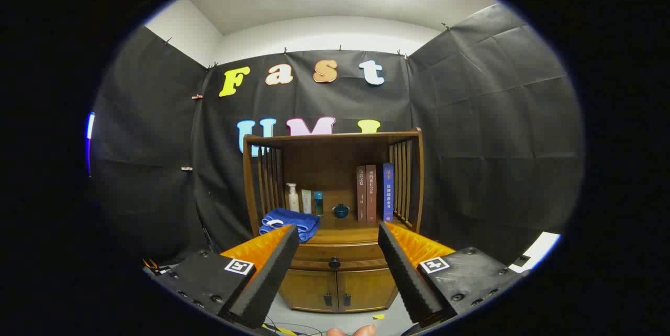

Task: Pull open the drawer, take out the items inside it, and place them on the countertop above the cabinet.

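Note:
A brown wooden cabinet (335,221) stands ahead against the booth wall. Its drawer (335,257) is closed, with a small dark round knob (334,262) in the middle of its front, beyond and between my fingers. The countertop (345,235) lies just above the drawer, under an open shelf hutch. My gripper (337,231) is open and holds nothing; its two fingers (272,268) stand wide apart, well short of the cabinet. The drawer's contents are hidden.
On the countertop lie a folded blue towel (289,222) at the left, a white bottle (293,198), small boxes, a blue bowl (341,211) and three upright books (373,193). Two lower doors (336,290) sit under the drawer. Cables lie on the floor.

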The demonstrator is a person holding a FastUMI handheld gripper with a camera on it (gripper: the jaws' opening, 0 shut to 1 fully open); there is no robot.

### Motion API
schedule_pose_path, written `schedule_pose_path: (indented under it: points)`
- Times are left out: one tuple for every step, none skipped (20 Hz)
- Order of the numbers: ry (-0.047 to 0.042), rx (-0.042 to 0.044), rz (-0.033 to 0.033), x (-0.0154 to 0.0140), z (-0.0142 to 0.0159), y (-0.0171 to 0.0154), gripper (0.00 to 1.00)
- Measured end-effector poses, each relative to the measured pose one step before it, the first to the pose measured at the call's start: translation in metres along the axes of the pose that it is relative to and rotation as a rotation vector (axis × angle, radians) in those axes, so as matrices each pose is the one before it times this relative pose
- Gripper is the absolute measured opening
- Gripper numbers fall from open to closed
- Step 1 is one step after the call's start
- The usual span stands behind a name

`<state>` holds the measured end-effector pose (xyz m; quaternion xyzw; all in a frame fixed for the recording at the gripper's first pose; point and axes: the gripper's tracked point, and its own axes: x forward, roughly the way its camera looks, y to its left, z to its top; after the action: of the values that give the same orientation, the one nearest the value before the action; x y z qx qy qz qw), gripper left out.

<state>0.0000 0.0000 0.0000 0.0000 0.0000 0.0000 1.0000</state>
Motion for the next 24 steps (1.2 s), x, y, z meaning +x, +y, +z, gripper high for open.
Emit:
schedule_pose_path:
  points:
    - [-0.00200, -0.00286, 0.00076, -0.00049, 0.00037, -0.00129, 0.99]
    - [-0.00340, 0.00128, -0.00013, -0.00119, 0.00034, -0.00079, 0.99]
    - [-0.00185, 0.00198, 0.00263, 0.00065, -0.00042, 0.00050, 0.99]
    - [-0.00124, 0.00086, 0.00332, 0.00062, -0.00099, 0.00172, 0.99]
    - [0.00360, -0.00167, 0.00519, 0.00134, -0.00094, 0.00223, 0.99]
    - [0.00331, -0.00252, 0.00520, 0.00160, -0.00083, 0.00264, 0.99]
    - [0.00299, -0.00331, 0.00484, -0.00015, -0.00109, 0.00179, 0.99]
    - [0.00168, -0.00413, -0.00168, 0.00005, -0.00034, -0.00011, 0.99]
    - [-0.00136, -0.00174, -0.00287, 0.00039, 0.00050, -0.00076, 0.99]
    - [-0.00060, 0.00079, -0.00480, -0.00166, -0.00166, -0.00187, 0.99]
    - [-0.00158, 0.00172, -0.00011, 0.00031, 0.00041, 0.00038, 0.99]
    - [0.00574, 0.00130, -0.00337, 0.00099, -0.00033, 0.00160, 0.99]
    - [0.00352, 0.00040, -0.00105, 0.00046, -0.00073, 0.00091, 0.99]
    - [-0.00287, 0.00240, -0.00147, -0.00049, 0.00071, 0.00090, 0.99]
    - [-0.00781, 0.00052, 0.00097, -0.00109, 0.00137, 0.00060, 0.99]
    - [-0.00295, -0.00637, 0.00312, -0.00253, -0.00160, 0.00216, 0.99]
    - [0.00112, -0.01377, 0.00464, -0.00008, -0.00186, 0.00276, 0.99]
    - [0.00534, -0.01538, 0.00361, 0.00245, -0.00129, 0.00209, 0.99]
    - [0.00393, -0.01222, 0.00217, 0.00096, -0.00128, 0.00053, 0.99]
    - [-0.00136, -0.00409, 0.00171, 0.00025, -0.00050, 0.00054, 0.99]
    - [-0.00362, 0.00363, 0.00086, 0.00151, -0.00043, 0.00036, 0.99]
    - [-0.00042, 0.00385, -0.00256, 0.00243, -0.00075, 0.00029, 0.99]
    - [0.00040, 0.00708, -0.00499, 0.00519, -0.00245, -0.00052, 0.99]
    - [0.00170, 0.00544, -0.00595, 0.00552, -0.00602, -0.00156, 0.99]
